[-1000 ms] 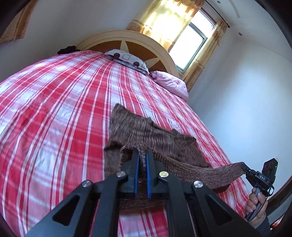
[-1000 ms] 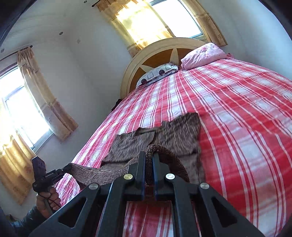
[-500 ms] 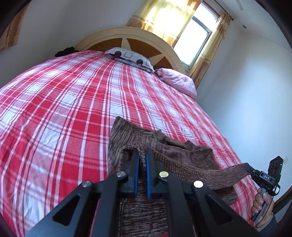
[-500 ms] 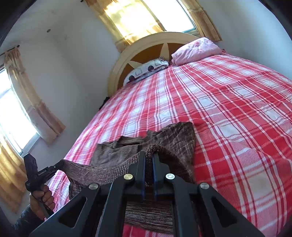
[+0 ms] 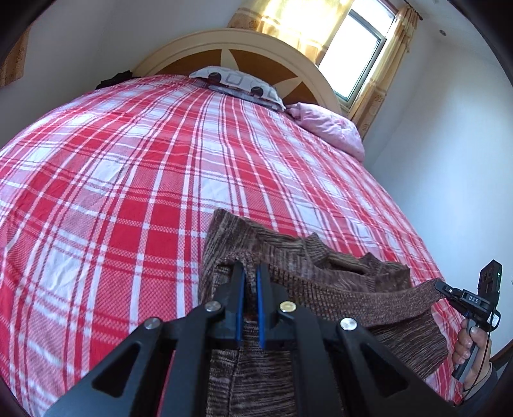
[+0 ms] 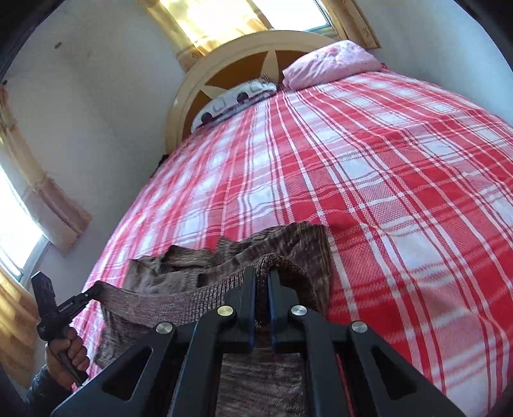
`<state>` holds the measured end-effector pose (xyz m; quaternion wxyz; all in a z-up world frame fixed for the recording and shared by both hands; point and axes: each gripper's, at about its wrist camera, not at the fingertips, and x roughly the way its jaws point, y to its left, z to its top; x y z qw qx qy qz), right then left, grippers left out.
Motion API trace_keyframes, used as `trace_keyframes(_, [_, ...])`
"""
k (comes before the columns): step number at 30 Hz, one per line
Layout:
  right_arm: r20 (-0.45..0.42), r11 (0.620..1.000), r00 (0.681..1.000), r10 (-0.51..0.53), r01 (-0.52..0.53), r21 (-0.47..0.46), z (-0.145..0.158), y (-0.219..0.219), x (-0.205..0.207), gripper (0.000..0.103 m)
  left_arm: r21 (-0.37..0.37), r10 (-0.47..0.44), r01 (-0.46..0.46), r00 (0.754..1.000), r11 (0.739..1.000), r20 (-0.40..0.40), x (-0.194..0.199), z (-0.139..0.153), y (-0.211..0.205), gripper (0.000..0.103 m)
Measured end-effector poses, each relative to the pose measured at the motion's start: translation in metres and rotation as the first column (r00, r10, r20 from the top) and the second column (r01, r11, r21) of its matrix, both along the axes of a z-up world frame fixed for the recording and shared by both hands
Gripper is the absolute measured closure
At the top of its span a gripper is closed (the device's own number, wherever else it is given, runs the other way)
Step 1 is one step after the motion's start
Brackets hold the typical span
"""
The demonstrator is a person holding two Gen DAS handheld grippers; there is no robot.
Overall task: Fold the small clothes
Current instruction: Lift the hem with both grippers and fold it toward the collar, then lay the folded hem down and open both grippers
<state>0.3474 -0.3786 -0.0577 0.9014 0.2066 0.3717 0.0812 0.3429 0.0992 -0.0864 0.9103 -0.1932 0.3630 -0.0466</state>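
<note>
- Sweater [image 5: 320, 276], brown and knitted, lay on the bed [image 5: 128, 192] near its foot end, with its bottom edge lifted up and pulled tight between the two grippers.
- Left gripper [image 5: 250, 272] was pinched tight on one corner of that edge.
- Right gripper [image 6: 261, 276] was pinched tight on the other corner.
- Each view showed the other gripper off to the side, held by a hand [image 5: 471, 349] with a dark sleeve [image 6: 41, 388].
- Nothing else lay near the sweater, and nothing stood in the way.
- A red and white checked cover was spread over the whole bed.
- Far off at the head end were a grey patterned pillow [image 5: 237, 83] and a pink pillow [image 5: 327, 128], side by side.
- Behind them stood a round cream and brown headboard [image 5: 256, 51].
- Walls were white, and a bright window [image 5: 349, 61] had yellow curtains [image 5: 288, 19].
</note>
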Motion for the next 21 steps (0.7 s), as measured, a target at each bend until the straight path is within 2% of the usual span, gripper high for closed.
trace_keyframes(5, [-0.051, 0.999, 0.997, -0.051, 0.052, 0.009, -0.019, -0.008, 0.025, 0.097, 0.036, 0.014, -0.014, 1.0, 0.999, -0.019, 0.015, -0.01, -0.004, 0.092])
trace_keyframes(6, [-0.054, 0.998, 0.996, -0.066, 0.067, 0.017, -0.022, -0.012, 0.029, 0.097, 0.061, 0.027, -0.026, 0.999, 0.998, -0.019, 0.017, -0.009, -0.005, 0.092])
trace_keyframes(8, [-0.064, 0.997, 0.995, -0.081, 0.08, -0.011, -0.022, -0.012, 0.035, 0.095, 0.085, 0.05, -0.048, 0.999, 0.995, -0.013, 0.016, -0.005, -0.004, 0.089])
trace_keyframes(9, [-0.066, 0.995, 0.993, -0.101, 0.099, -0.035, -0.02, -0.013, 0.035, 0.084, 0.073, 0.047, -0.047, 0.999, 0.996, -0.005, 0.013, -0.002, -0.001, 0.086])
trace_keyframes(10, [-0.056, 0.994, 0.993, -0.102, 0.1, -0.043, -0.016, -0.013, 0.032, 0.074, 0.069, 0.053, -0.053, 0.999, 0.996, 0.009, 0.008, 0.003, 0.002, 0.074])
trace_keyframes(11, [-0.037, 0.996, 0.995, -0.088, 0.087, -0.036, -0.012, -0.012, 0.028, 0.053, 0.087, 0.066, -0.068, 0.998, 0.994, 0.024, 0.002, 0.009, 0.004, 0.054])
trace_keyframes(12, [-0.013, 0.997, 0.998, -0.066, 0.066, -0.026, -0.006, -0.01, 0.022, 0.044, 0.11, 0.075, -0.08, 0.996, 0.991, 0.045, -0.005, 0.014, 0.005, 0.045])
trace_keyframes(13, [0.006, 0.999, 0.999, -0.031, 0.031, -0.028, 0.0, -0.003, 0.015, 0.044, 0.132, 0.076, -0.085, 0.995, 0.988, 0.069, -0.014, 0.019, 0.005, 0.031])
trace_keyframes(15, [-0.006, 0.997, 0.997, 0.08, -0.08, 0.0, 0.004, 0.014, 0.007, 0.044, 0.168, 0.027, -0.039, 0.997, 0.985, 0.072, -0.026, 0.023, -0.001, 0.03])
trace_keyframes(17, [-0.044, 0.978, 0.978, 0.202, -0.2, 0.055, -0.001, 0.036, 0.005, 0.044, 0.243, -0.046, 0.043, 0.999, 0.969, 0.007, -0.029, 0.017, -0.019, 0.029])
trace_keyframes(21, [-0.213, 0.939, 0.914, 0.345, -0.337, 0.073, -0.031, 0.08, 0.016, 0.044, 0.371, -0.13, 0.177, 0.98, 0.911, -0.151, -0.022, -0.014, -0.051, 0.029])
